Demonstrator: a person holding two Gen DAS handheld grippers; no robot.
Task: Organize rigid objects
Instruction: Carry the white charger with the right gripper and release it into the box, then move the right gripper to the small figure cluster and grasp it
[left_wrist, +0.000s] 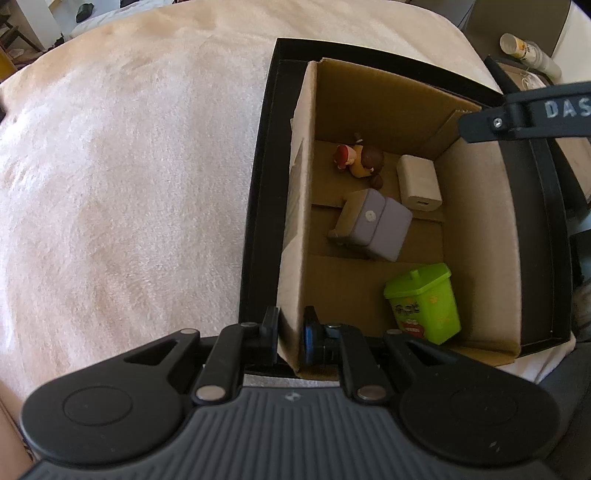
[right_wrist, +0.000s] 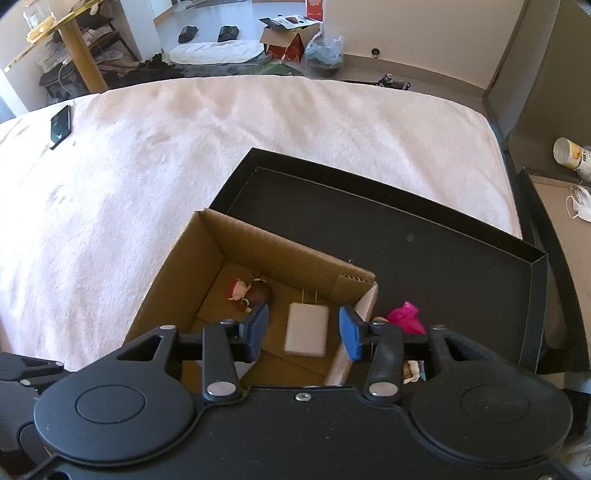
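Observation:
A brown cardboard box (left_wrist: 306, 184) stands in a black tray (left_wrist: 258, 192) on a pale plush cover. In the box lie a small doll figure (left_wrist: 360, 158), a white charger (left_wrist: 419, 182), a lilac and tan case (left_wrist: 373, 223) and a green toy bin (left_wrist: 424, 302). My left gripper (left_wrist: 290, 332) is shut on the box's near left wall. My right gripper (right_wrist: 303, 334) is open above the box, over the charger (right_wrist: 306, 328). A pink toy (right_wrist: 406, 317) lies in the tray (right_wrist: 424, 251) right of the box (right_wrist: 207, 258).
A black phone (right_wrist: 61, 125) lies on the cover at far left. A nightstand at right holds a paper cup (right_wrist: 570, 153) and a face mask (right_wrist: 580, 208). Beyond the bed are a carton, slippers and a wooden table leg.

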